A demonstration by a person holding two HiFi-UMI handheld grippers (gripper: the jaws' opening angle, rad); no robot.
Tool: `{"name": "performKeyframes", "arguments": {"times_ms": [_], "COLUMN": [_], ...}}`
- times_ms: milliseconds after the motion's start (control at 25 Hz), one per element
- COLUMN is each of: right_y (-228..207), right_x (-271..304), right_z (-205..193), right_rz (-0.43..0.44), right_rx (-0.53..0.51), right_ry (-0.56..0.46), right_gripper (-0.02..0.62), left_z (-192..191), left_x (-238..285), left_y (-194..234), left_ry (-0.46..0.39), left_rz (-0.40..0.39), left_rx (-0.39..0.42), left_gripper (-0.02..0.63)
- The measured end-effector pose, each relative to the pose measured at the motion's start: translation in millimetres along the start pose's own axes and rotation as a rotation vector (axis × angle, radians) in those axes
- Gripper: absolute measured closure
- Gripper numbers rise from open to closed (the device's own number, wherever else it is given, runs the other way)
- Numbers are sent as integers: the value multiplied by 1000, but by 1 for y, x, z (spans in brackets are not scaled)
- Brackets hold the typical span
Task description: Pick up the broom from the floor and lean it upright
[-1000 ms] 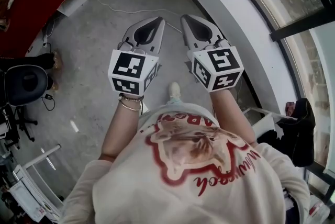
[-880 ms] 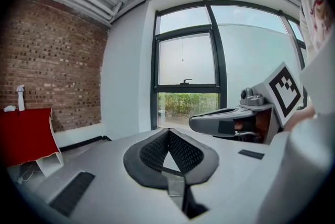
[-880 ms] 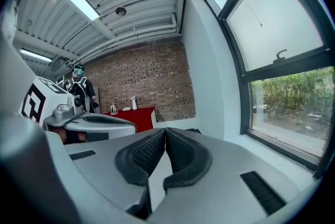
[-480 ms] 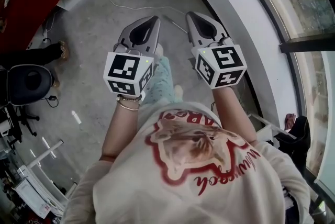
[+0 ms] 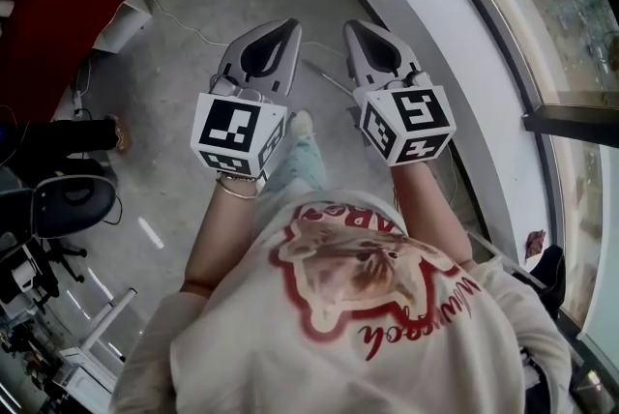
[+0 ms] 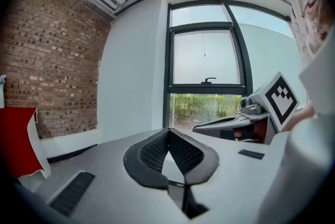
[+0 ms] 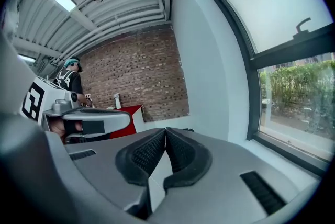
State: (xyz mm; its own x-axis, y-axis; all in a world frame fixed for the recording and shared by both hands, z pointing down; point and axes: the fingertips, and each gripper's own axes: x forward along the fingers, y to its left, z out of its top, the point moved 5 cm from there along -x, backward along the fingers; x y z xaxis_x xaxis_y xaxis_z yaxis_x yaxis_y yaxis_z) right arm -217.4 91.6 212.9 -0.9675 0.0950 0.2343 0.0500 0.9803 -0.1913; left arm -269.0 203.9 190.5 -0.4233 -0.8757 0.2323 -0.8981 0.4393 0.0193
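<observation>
Head view: the person stands on a grey concrete floor [image 5: 184, 93] and holds both grippers out in front, side by side. The left gripper [image 5: 293, 23] and the right gripper [image 5: 350, 23] both have their jaws pressed together with nothing in them. The marker cubes cover the hands. The broom can't be picked out for sure. A thin pale rod [image 5: 327, 78] lies on the floor between the two grippers. Its far end is cut off behind the right gripper, and it may be the handle, can't tell. No brush head is visible. A white cable [image 5: 179, 20] runs across the floor further out. One shoe [image 5: 302, 122] pokes out below the grippers; the other foot is hidden by the shirt [image 5: 358, 306]. At the left edge are a red panel [image 5: 48, 6], an office chair [image 5: 73, 204] and someone else's leg [image 5: 58, 136], all cropped. A window [image 5: 542, 6] runs along the right.

Left gripper view: the pads meet at the tips with nothing between them. Beyond them are a brick wall [image 6: 47, 60] and a tall window, and the other gripper shows at the right. No floor shows, and no broom.

Right gripper view: the jaws are closed tip to tip and hold nothing. Beyond are the brick wall, the red panel and a distant, small person [image 7: 70, 79], partly behind the left gripper. The floor is hidden by the gripper body.
</observation>
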Motion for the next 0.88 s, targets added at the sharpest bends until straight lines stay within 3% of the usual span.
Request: {"name": "performKeyframes", "arguments": {"times_ms": [200,360,720,880], "right_y": [-11,-32,-82,-99], "right_x": [77,108,158,175], "right_z": [20,16,-60,-111], "right_rz": [-56,-38,2,14], "right_rx": [-37,-29,-54,-50], "right_ry": [11,34,154,195], "right_gripper": [571,571,571,571], "left_z": [1,-12,-78,-141], "left_x": [49,90,153,174], "left_y": [70,84,100,105], "left_ry": [22,46,38,134], "left_rz": [-48,-70,-56,-41], "left_rx": [-15,-23,-69,-71], "left_gripper": [589,589,589,589]}}
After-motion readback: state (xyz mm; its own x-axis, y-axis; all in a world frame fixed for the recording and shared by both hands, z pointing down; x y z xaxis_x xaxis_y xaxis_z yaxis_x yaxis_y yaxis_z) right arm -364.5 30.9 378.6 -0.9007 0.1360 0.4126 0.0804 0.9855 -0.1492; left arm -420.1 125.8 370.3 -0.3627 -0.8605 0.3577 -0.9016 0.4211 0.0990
